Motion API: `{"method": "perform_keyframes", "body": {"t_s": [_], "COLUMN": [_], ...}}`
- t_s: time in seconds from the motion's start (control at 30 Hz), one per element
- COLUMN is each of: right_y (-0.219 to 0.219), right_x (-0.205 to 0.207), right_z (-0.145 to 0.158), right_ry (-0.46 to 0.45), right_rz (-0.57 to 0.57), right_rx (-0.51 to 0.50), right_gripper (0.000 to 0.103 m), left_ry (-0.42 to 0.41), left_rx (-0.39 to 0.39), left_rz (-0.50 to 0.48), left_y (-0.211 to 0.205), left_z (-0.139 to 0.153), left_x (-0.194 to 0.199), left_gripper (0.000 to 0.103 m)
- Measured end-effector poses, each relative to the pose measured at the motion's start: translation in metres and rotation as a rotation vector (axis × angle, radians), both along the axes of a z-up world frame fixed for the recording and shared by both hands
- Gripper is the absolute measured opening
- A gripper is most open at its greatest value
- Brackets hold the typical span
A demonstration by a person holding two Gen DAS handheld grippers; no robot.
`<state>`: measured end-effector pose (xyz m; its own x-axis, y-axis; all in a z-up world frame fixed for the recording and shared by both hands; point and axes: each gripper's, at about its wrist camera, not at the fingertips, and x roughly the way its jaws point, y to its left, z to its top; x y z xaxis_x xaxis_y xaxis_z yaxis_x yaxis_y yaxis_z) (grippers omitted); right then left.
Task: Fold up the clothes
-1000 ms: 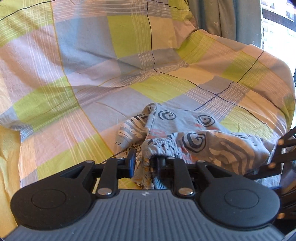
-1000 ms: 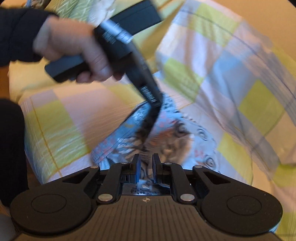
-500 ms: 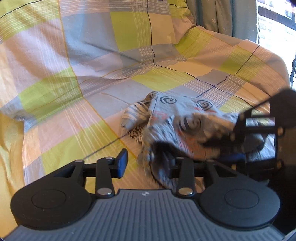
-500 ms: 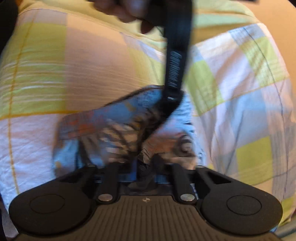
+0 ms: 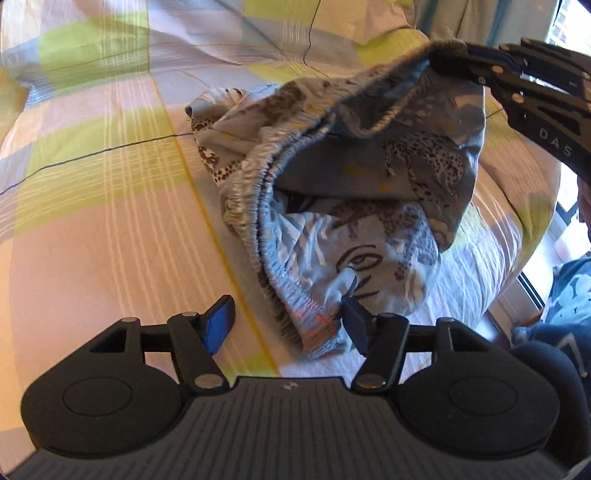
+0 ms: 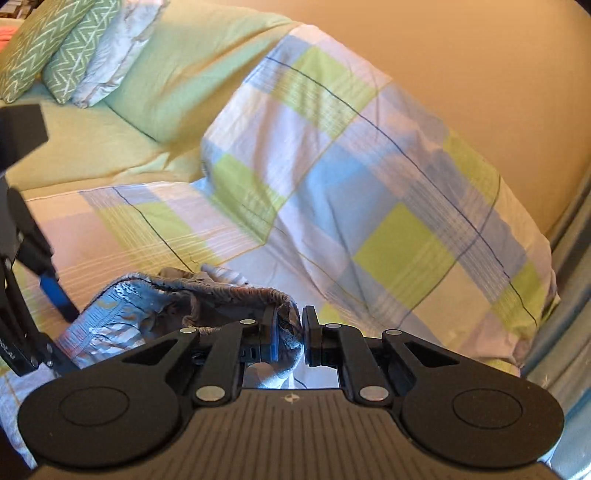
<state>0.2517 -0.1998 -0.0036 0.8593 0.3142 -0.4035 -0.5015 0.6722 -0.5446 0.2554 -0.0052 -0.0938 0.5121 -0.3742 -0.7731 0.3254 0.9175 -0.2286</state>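
One garment [image 5: 354,206], three pillows [image 6: 62,48]

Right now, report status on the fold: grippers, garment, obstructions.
Left gripper opening, pads off the cloth. Right gripper shut on patterned shorts at the waistband, that edge lifted off the plaid bedspread. Nothing in the way.

A bed [image 6: 122,162] with a green sheet stands by a plain tan wall [image 6: 461,74]. A checked cover [image 6: 369,206] in green, blue and pink lies over it. Green zigzag pillows [image 6: 44,48] sit at the head. Bright light comes through a window [image 5: 569,22] beside grey curtains [image 5: 476,18].
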Motion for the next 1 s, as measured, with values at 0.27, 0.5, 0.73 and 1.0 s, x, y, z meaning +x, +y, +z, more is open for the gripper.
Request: {"method": "perform_keyframes", "body": {"t_s": [0.27, 0.5, 0.73, 1.0], "right_y": [-0.027, -0.045, -0.045, -0.050], "right_x": [0.010, -0.040, -0.110, -0.101], "right_z": [0.004, 0.073, 0.159, 0.199], "right_ry": [0.046, -0.107, -0.342, -0.440], "right_rz": [-0.112, -0.137, -0.124, -0.156], "right_rx": [0.094, 0.146, 0.194, 0.218], "right_gripper": [0.007, 0.006, 0.006, 0.006], "left_ry": [-0.155, -0.492, -0.840, -0.873], "left_rx": [0.085, 0.312, 0.526, 0.602], "left_rz": [-0.097, -0.055, -0.056, -0.105], "left_y": [0.008, 0.032, 0.020, 0.002], "left_z": [0.049, 0.160, 0.285, 0.303], "left_x": [-0.011, -0.039, -0.103, -0.068], "left_gripper": [0.006, 0.005, 0.006, 0.006]}}
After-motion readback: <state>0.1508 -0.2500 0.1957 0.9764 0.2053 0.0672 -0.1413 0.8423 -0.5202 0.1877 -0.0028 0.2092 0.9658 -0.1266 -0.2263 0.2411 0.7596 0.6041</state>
